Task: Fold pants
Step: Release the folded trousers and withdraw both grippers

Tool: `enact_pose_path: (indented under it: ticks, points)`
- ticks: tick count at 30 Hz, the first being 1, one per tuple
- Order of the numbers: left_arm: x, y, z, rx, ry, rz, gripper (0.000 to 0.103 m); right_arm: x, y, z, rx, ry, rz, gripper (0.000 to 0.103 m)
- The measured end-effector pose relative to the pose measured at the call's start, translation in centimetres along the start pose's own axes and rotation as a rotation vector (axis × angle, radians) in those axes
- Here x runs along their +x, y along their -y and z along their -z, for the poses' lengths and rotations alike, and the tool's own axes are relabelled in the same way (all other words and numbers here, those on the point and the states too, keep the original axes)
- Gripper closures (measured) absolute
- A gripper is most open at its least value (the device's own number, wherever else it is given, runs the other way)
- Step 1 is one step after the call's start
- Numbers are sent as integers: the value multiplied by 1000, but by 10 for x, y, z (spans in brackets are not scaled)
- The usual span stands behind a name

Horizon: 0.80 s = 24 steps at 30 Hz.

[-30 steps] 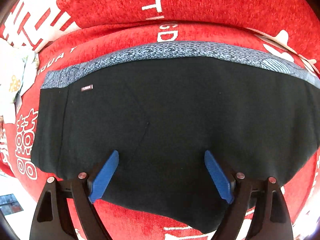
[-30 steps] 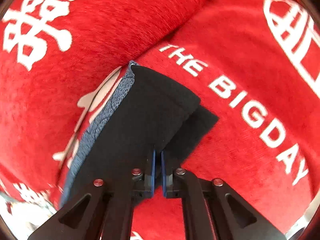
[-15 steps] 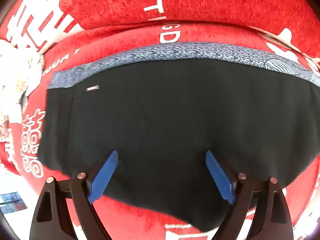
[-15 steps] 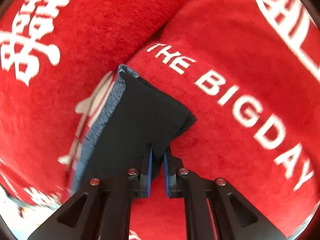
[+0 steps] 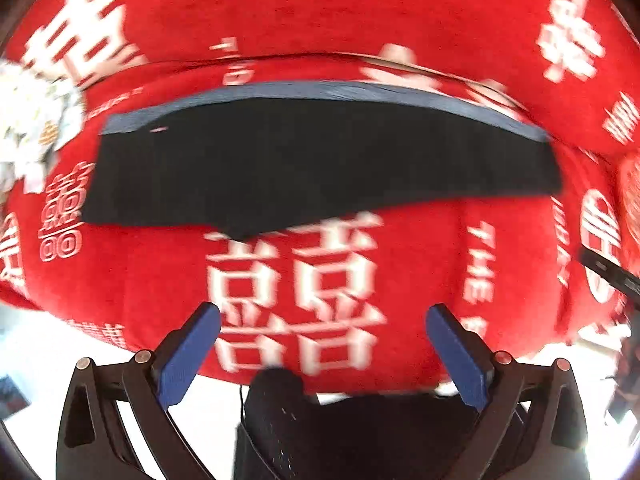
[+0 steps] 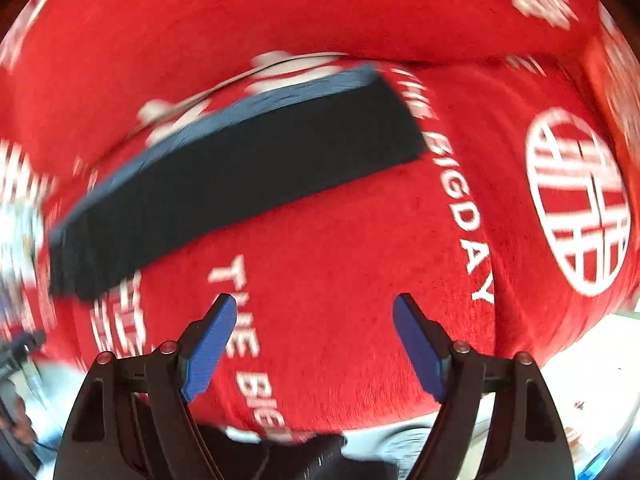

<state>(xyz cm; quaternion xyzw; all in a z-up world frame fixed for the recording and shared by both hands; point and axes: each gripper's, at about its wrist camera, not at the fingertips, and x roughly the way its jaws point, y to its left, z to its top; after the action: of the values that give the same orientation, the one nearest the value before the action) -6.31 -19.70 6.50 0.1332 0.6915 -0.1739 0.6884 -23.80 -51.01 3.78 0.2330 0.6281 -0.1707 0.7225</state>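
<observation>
The black pants [image 5: 312, 160] with a blue-grey waistband lie folded flat on the red sofa seat, waistband toward the backrest. They also show in the right wrist view [image 6: 240, 172] as a long dark band. My left gripper [image 5: 322, 344] is open and empty, well back from the pants' near edge. My right gripper [image 6: 314, 344] is open and empty, also back from the pants, over bare red cover. Both views are motion-blurred.
The red sofa cover [image 5: 420, 272] has white characters and "THE BIGDAY" lettering [image 6: 472, 240]. A white patterned cloth [image 5: 28, 128] lies at the far left. A dark object [image 5: 320, 428] sits below the left gripper. Pale floor [image 6: 592, 360] shows past the seat's front edge.
The right gripper has let go of the pants' corner and opened. Both grippers have pulled back from the pants toward the seat's front edge.
</observation>
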Motion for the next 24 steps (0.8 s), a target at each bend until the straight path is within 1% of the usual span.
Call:
enact_pose_path:
  ticks: [2,5,7,9,12,14,16,24]
  points:
    - [-8,17,5,38,-4,-14,0,-3,-16,-6,-43,0,-7,20]
    - [-17,26,5,53,9,-43,0,-9,-33,-7,-68,8,-8,20]
    - [-21,22,5,25,14,-51,0,-8,-39,-8,-50,-16,-37,20]
    - [-27,15,5,-12,19,-41,0,-8,-45,-8,-42,-37,-71,20]
    - [-28,4,4,-36,15,-67,0,-14,-54,-9,-60,-37,-47,20]
    - [-29,0,4,-45,13,-84,0,-18,-56,-10,-55,-40,-51,20]
    - [-32,-3,4,-58,18,-88,0,-21,-56,-12,-50,-39,-63,20]
    - [-35,2,-3,-57,25,-100,0,-28,-58,-17,-75,-30,-41,20]
